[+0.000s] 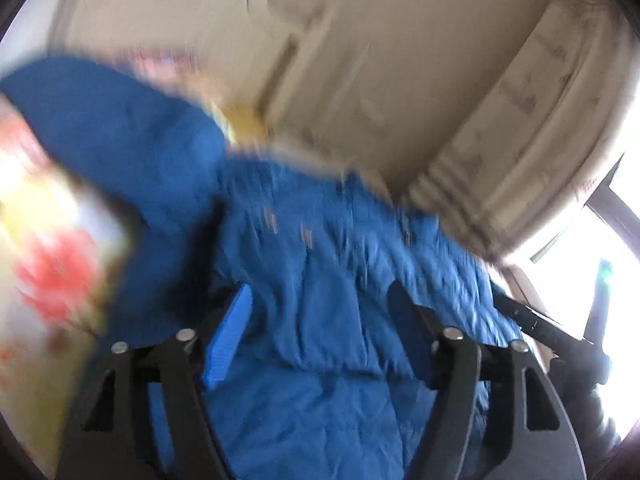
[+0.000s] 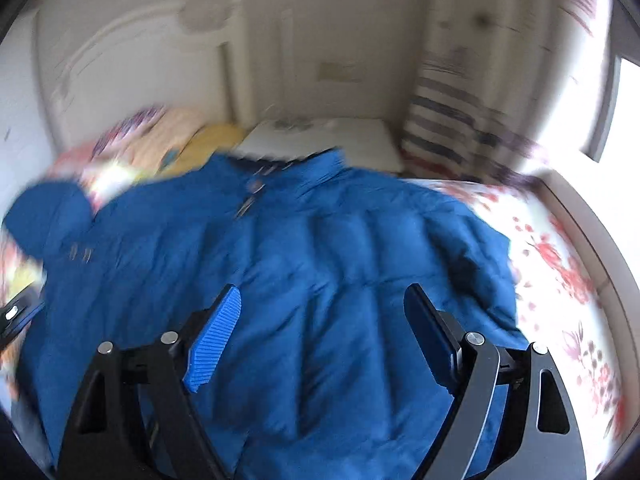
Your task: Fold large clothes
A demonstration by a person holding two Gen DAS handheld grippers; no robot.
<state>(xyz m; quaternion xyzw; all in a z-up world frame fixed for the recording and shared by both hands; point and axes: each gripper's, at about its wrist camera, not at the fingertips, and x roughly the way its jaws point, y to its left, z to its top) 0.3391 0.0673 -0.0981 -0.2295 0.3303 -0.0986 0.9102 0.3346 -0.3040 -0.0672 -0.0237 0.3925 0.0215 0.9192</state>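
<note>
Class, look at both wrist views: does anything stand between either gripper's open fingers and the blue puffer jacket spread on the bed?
Nothing visible does. The left gripper and right gripper both hang open directly over the blue puffer jacket, with only bare quilted fabric between their fingers. The floral bedsheet lies off to the side.

The left wrist view, smeared by motion blur, looks down on a bright blue quilted padded jacket (image 1: 320, 272) spread across a bedsheet printed with red flowers on white and yellow (image 1: 56, 264), with one sleeve (image 1: 104, 128) reaching toward the upper left. The left gripper (image 1: 320, 300) hangs over the jacket with its jaws spread apart, one ribbed blue pad (image 1: 230, 336) showing, and no fabric pinched between them. Behind the jacket rise a cream wall (image 1: 400, 40) and a pale striped curtain (image 1: 520, 120), and the black arm of the other gripper (image 1: 544, 326) crosses at lower right.
</note>
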